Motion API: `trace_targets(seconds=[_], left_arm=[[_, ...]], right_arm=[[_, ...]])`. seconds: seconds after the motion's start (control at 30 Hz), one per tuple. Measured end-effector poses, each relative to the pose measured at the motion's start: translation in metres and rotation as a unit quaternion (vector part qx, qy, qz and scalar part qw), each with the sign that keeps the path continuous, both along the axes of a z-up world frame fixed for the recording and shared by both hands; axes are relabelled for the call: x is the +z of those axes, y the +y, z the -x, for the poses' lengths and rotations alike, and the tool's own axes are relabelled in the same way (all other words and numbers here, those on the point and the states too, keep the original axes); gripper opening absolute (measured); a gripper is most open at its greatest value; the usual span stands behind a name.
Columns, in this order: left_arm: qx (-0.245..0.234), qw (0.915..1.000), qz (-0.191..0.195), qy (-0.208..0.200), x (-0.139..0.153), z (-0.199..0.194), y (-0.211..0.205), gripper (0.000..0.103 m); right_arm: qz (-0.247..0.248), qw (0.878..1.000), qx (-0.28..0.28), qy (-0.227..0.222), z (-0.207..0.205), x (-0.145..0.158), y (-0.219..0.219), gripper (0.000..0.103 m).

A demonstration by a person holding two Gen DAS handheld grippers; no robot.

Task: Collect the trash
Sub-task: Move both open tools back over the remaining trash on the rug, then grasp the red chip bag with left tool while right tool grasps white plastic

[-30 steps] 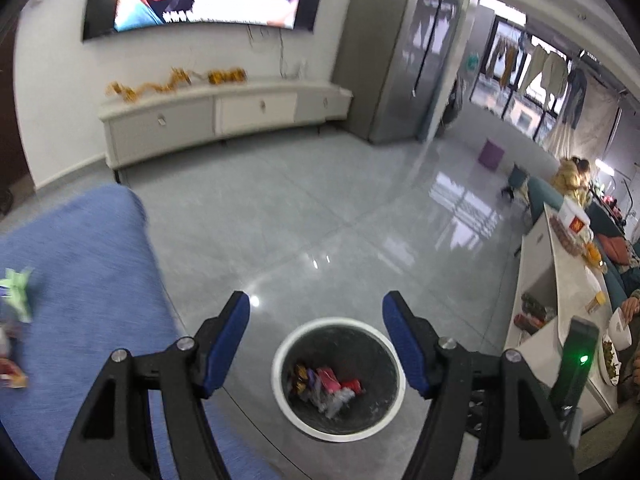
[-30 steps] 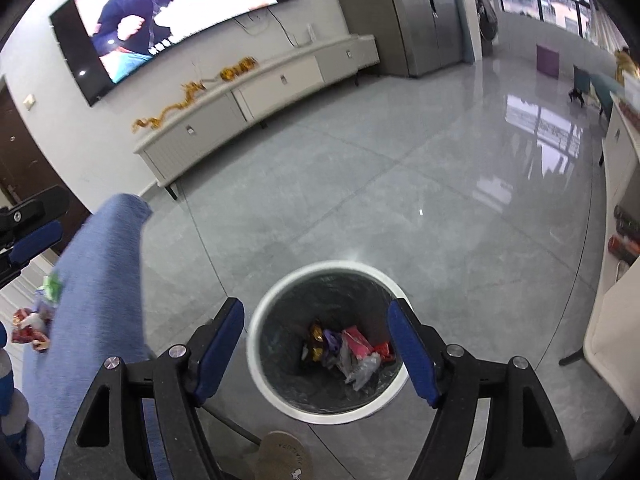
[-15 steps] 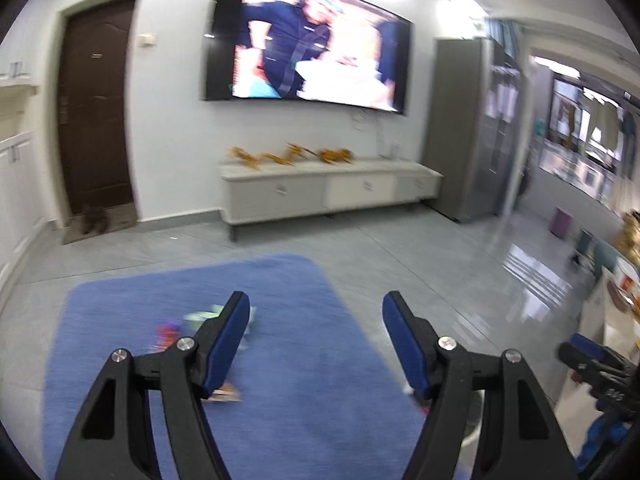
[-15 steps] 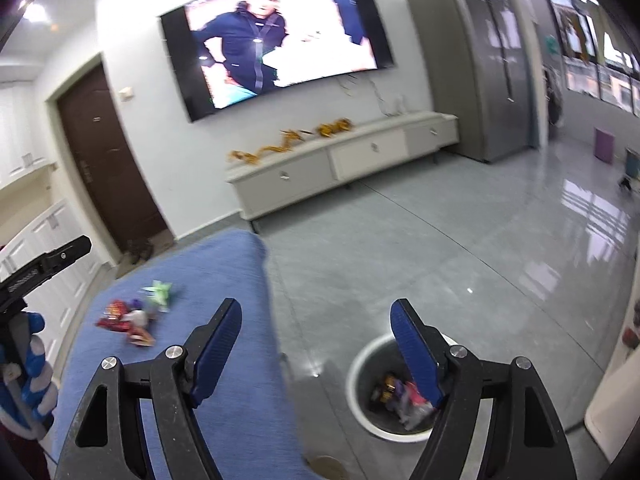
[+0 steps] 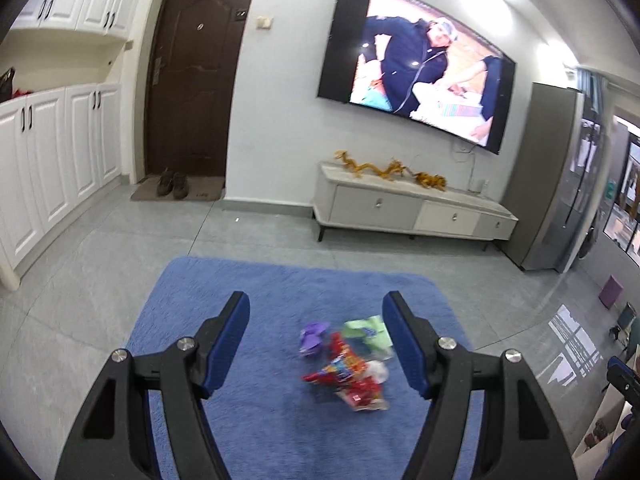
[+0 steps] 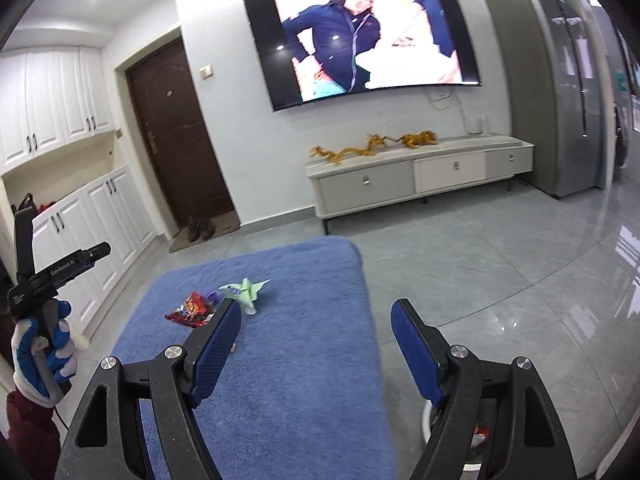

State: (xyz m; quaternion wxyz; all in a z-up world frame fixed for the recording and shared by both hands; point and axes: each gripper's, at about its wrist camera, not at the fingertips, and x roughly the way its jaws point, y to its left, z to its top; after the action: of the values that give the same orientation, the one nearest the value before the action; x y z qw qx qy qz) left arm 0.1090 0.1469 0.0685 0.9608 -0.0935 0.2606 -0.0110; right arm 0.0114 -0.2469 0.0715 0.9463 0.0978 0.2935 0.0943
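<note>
Swung away from the bin since a second ago; now facing the blue rug [image 5: 248, 288] with the TV wall behind. Left gripper [image 5: 316, 340] open and empty, aimed over the wrapper pile [image 5: 346, 368] lying mid-rug. Right gripper [image 6: 316, 344] likewise spread, nothing between, angled beside the pile. Green wrapper [image 6: 246, 292] and red ones still loose: probably another pickup round starting.

Home living room (wall television [image 5: 416, 68], rug [image 5: 280, 288]).
</note>
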Motion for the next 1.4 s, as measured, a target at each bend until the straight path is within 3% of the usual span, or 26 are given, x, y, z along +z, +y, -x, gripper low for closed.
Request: trace_targets(seconds=[0.17, 0.37, 0.5, 0.7, 0.73, 0.8, 0.87, 1.03, 1.23, 1.4], left_arm=[[-0.006, 0.9994, 0.019, 0.028, -0.032, -0.014, 0.016, 0.068], [-0.053, 0.9953, 0.061, 0.054, -0.069, -0.032, 0.012, 0.068], [-0.095, 0.9919, 0.049, 0.069, -0.089, -0.048, -0.011, 0.068], [-0.119, 0.9873, 0.014, 0.104, -0.118, -0.076, -0.04, 0.067], [-0.117, 0.9867, 0.01, 0.112, -0.122, -0.081, -0.042, 0.061], [-0.116, 0.9839, 0.017, 0.134, -0.136, -0.09, -0.039, 0.039], [-0.113, 0.9829, 0.038, 0.14, -0.145, -0.092, -0.03, 0.03], [-0.09, 0.9831, 0.09, 0.132, -0.152, -0.08, 0.008, 0.026], [-0.064, 0.9844, 0.111, 0.121, -0.153, -0.06, 0.041, 0.021], [-0.048, 0.9853, 0.119, 0.113, -0.152, -0.04, 0.06, 0.019]], right_arm=[[0.004, 0.999, 0.025, 0.033, -0.029, -0.025, 0.025, 0.076], [0.007, 0.996, 0.048, 0.072, -0.065, -0.058, 0.048, 0.076], [0.012, 0.994, 0.063, 0.093, -0.089, -0.078, 0.062, 0.076], [0.011, 0.989, 0.09, 0.116, -0.12, -0.099, 0.089, 0.076], [0.01, 0.988, 0.096, 0.119, -0.124, -0.102, 0.095, 0.076], [0.011, 0.986, 0.112, 0.123, -0.129, -0.107, 0.107, 0.076], [0.012, 0.983, 0.132, 0.125, -0.134, -0.112, 0.122, 0.076], [0.017, 0.975, 0.178, 0.133, -0.141, -0.124, 0.157, 0.076], [0.01, 0.968, 0.203, 0.145, -0.147, -0.138, 0.184, 0.076], [-0.008, 0.971, 0.187, 0.147, -0.158, -0.144, 0.182, 0.076]])
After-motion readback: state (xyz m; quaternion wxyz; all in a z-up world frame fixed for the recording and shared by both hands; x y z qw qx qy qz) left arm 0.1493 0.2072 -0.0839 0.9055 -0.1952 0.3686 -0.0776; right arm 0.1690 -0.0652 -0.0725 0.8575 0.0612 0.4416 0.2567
